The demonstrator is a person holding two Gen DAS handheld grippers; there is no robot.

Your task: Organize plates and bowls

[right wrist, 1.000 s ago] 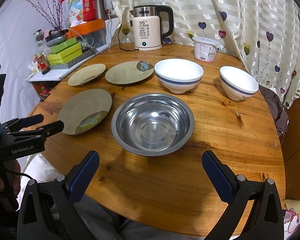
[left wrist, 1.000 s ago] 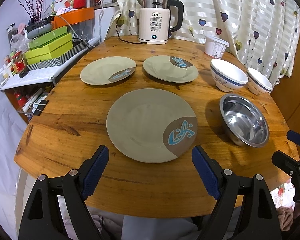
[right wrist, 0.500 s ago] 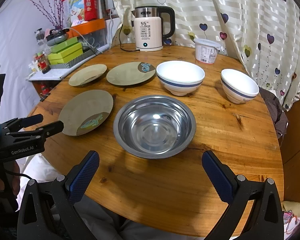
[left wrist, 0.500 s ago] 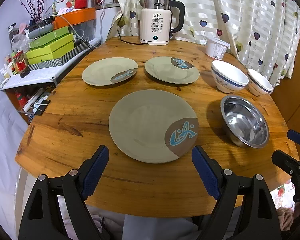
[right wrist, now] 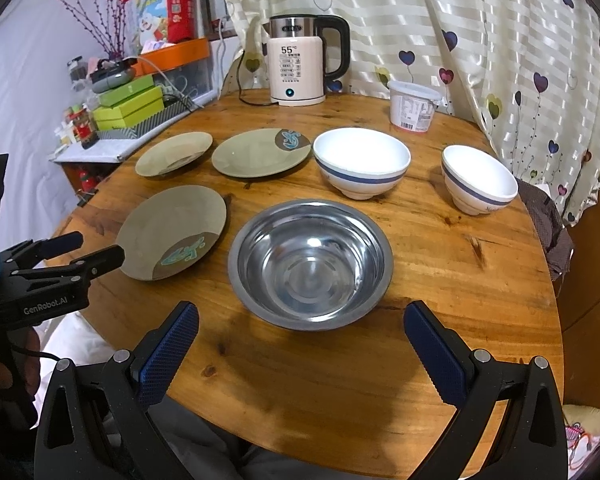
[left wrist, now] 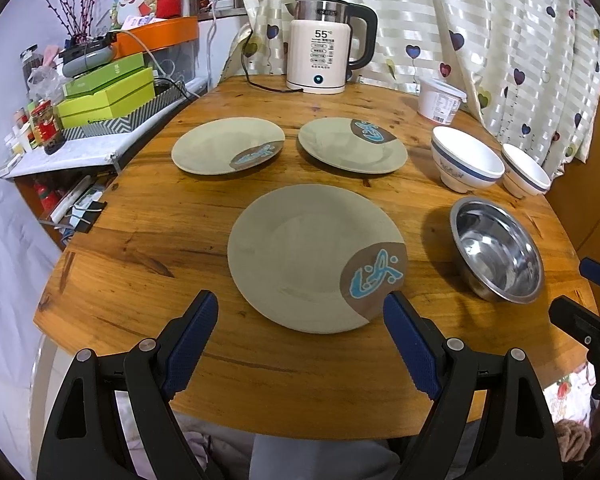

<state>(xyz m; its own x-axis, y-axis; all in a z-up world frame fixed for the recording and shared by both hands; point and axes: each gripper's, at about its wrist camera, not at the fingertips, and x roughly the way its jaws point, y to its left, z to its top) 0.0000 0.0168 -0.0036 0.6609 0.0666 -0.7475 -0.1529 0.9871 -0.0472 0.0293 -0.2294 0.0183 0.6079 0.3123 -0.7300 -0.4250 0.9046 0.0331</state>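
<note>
Left wrist view: we are holding the left gripper (left wrist: 300, 316) spread wide and empty, its blue-padded fingers (left wrist: 192, 336) hovering just above the near edge of the round wooden table (left wrist: 132, 248). Directly ahead, just beyond the fingertips, the large round olive-green plate with a brown patch and blue fish motif (left wrist: 314, 256) is lying flat, its near rim sitting between the two pads. Being round, it is offering no long axis; the rim is what matters, and it is facing us squarely.

In the right wrist view we are keeping the right gripper (right wrist: 300, 340) likewise released and grasping nothing, pointing at the shiny stainless steel bowl (right wrist: 310, 262), which is standing upright straight ahead, near the fingertips.

Farther out, two smaller olive plates (left wrist: 228, 145) (left wrist: 352, 145) are lying side by side, apart from each other, and two white bowls with blue bands (right wrist: 362, 168) (right wrist: 478, 178) are standing to the right. A cream electric kettle (left wrist: 320, 62) and a white lidded tub (right wrist: 414, 106) are sitting at the far edge.

We are judging the left gripper nearer the large plate, the right nearer the steel bowl; nothing is stacked yet
</note>
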